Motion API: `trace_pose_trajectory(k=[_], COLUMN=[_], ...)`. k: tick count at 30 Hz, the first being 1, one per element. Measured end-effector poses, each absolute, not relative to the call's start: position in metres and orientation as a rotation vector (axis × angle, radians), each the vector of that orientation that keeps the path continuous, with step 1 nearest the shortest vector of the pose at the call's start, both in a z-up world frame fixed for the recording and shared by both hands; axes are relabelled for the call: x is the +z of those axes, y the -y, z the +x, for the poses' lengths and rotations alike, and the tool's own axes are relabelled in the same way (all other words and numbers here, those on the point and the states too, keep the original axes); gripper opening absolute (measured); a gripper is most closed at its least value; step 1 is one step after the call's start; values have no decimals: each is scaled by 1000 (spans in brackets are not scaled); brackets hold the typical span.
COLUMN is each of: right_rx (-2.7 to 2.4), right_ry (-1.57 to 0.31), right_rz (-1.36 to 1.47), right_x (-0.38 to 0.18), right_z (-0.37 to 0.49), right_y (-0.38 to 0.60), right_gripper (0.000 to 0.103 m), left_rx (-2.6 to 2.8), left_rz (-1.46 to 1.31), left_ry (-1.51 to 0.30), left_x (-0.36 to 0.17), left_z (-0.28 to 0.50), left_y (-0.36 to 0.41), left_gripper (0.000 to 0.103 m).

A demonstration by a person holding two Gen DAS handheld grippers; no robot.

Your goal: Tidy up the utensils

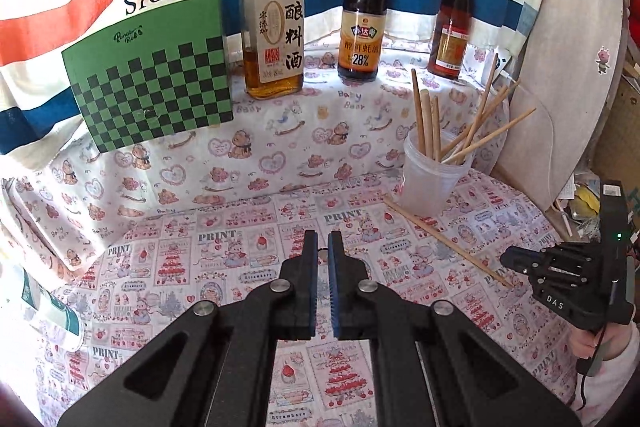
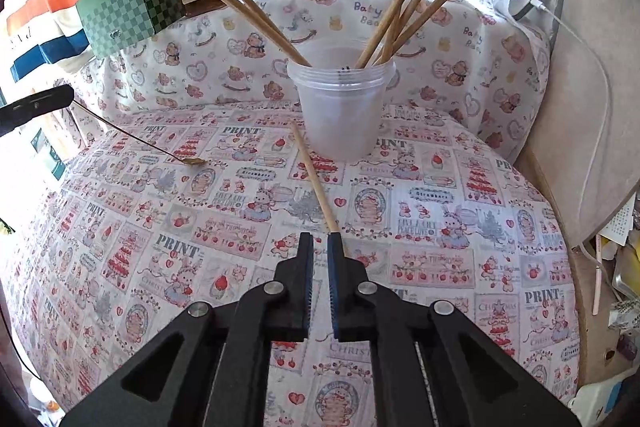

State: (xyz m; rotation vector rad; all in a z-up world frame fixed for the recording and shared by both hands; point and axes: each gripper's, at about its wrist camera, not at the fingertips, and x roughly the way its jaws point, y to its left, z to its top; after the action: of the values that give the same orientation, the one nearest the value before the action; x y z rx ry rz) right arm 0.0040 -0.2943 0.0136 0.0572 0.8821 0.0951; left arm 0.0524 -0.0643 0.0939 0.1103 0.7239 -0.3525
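Left tool (image 1: 323, 237) is clamped on the handle end of a thin metal spoon (image 2: 132, 137), near the worktop's left edge. The spoon slants down, its bowl touching the printed cloth (image 2: 160, 227) that covers the worktop. Along the back edge stand a green chequered box (image 1: 152, 79), a cooking-wine bottle (image 1: 274, 19), an oyster-sauce bottle (image 1: 362, 11) and a red-capped bottle (image 1: 452, 27). Towards the back right sits a clear plastic cup (image 2: 340, 115) with wooden chopsticks (image 2: 400, 7) leaning out to both sides. One loose chopstick (image 2: 314, 179) lies flat on the cloth, running from the cup's foot towards the front edge. Right tool (image 2: 320, 237) points down at that chopstick's near end; its jaws stand a slit apart with nothing between them, the stick passing beside the right finger.
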Motion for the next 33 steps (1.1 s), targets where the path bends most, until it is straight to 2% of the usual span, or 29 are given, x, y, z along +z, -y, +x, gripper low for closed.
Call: trace_pose_trajectory(k=[2, 4, 14, 33], right_rx=[114, 110, 53, 66], right_ry=[-886, -889, -1013, -983], right_rz=[54, 28, -63, -9], right_x=[14, 12, -19, -20], right_z=[10, 18, 86, 79], right_y=[294, 292, 276, 283], right_gripper=[27, 30, 30, 30], left_rx=[-359, -343, -357, -362], left_rz=[111, 134, 85, -6], left_ry=[-711, -714, -758, -820], left_x=[101, 104, 104, 58], left_z=[55, 59, 72, 70], left_y=[65, 67, 54, 45], left_gripper=[4, 4, 4, 7])
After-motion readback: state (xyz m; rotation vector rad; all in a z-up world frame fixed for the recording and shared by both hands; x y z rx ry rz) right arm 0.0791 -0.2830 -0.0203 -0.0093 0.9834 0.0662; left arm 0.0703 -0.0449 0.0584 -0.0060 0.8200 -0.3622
